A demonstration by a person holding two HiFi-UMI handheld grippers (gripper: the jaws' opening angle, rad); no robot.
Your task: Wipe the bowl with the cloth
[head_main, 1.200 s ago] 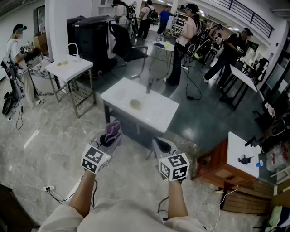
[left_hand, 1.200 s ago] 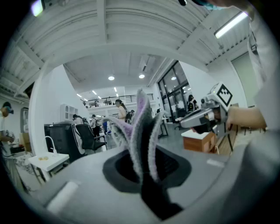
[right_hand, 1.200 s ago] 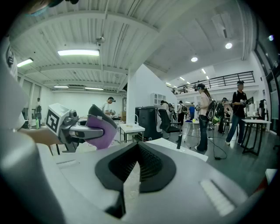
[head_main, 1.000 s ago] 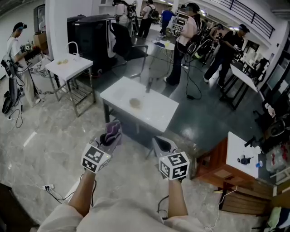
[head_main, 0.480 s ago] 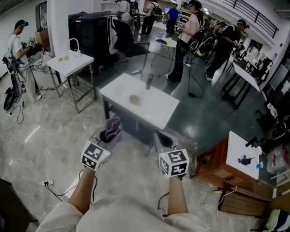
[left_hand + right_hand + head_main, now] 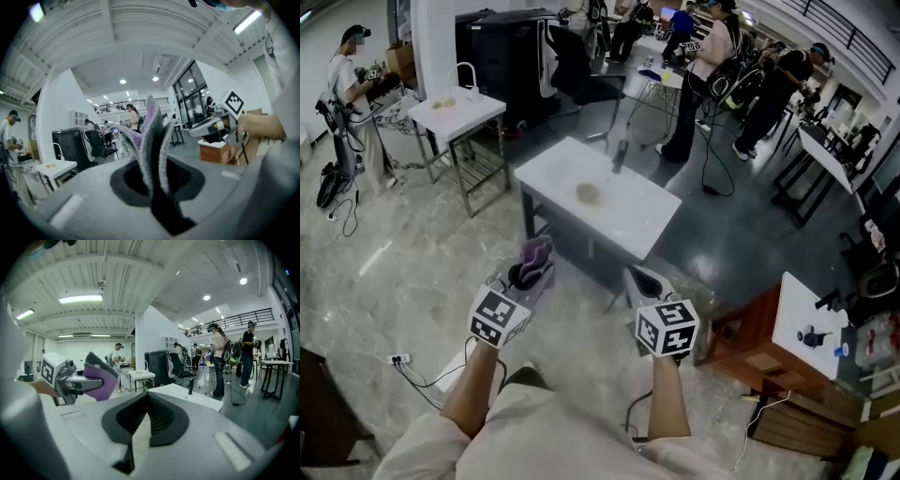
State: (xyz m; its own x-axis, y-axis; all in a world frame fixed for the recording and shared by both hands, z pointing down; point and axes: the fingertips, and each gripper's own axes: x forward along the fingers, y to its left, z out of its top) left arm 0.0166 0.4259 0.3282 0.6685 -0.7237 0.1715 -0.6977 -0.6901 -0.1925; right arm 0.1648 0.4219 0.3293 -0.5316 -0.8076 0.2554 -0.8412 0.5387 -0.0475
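white table (image 6: 630, 228) ahead; people (image 6: 710, 52) standing beyond it; black chair (image 6: 570, 77) nearby

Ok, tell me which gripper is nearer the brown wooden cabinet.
Right. The right gripper hangs just left of the wooden cabinet in the head view; the left gripper, holding the purple cloth, sits farther left.

No readable text, labels or numbers in any view; left cube (image 6: 499, 322) behind left claw (image 6: 532, 270) and right cube (image 6: 666, 328) behind right claw (image 6: 639, 279) show only black-white marker patterns
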